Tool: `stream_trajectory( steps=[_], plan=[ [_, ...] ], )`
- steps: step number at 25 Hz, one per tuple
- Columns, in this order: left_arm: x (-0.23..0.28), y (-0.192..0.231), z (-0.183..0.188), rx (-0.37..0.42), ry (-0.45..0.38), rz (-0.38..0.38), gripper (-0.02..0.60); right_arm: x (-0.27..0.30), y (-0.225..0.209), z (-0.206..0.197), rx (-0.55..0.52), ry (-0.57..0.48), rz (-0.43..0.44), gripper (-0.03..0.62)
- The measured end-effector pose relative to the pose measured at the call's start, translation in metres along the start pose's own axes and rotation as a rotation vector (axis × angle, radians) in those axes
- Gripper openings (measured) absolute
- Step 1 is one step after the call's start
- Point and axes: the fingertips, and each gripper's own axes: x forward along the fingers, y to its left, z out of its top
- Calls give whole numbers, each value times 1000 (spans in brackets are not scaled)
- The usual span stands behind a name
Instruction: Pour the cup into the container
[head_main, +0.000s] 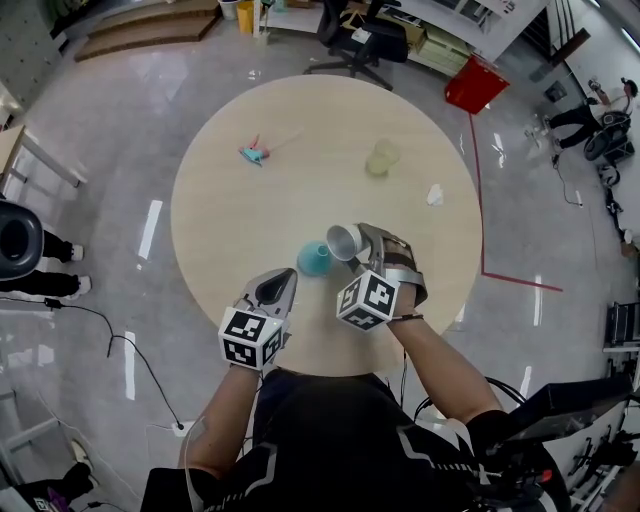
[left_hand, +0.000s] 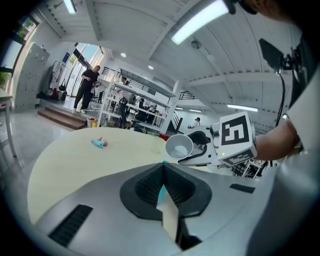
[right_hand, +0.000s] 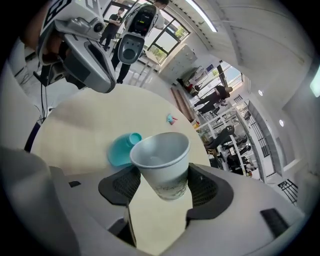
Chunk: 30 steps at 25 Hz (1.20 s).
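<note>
Left hand-held gripper (head_main: 280, 283): jaws together, empty, near-left on the surface (head_main: 220, 210), just beside the teal container (head_main: 314, 259). The container sits mid-surface. The paper cup (head_main: 344, 241) hangs just right of it and above, tipped hard, mouth toward the container. Right hand-held gripper (head_main: 358, 243): clamped on the cup's lower wall. Pickup and carry look done, and the pour seems under way. Contents unclear and no stream is visible. Left to do: finish the tip.
</note>
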Motion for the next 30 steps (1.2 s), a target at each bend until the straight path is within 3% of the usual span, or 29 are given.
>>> stream_trajectory(
  steps=[25,30],
  plan=[
    [-2,11,-17,-26,27,18,2,5,1,9,-246,26,-116,301],
    [-3,14,-12,-65,7,24,2,7,2,7,-287,35,-125,301]
  ],
)
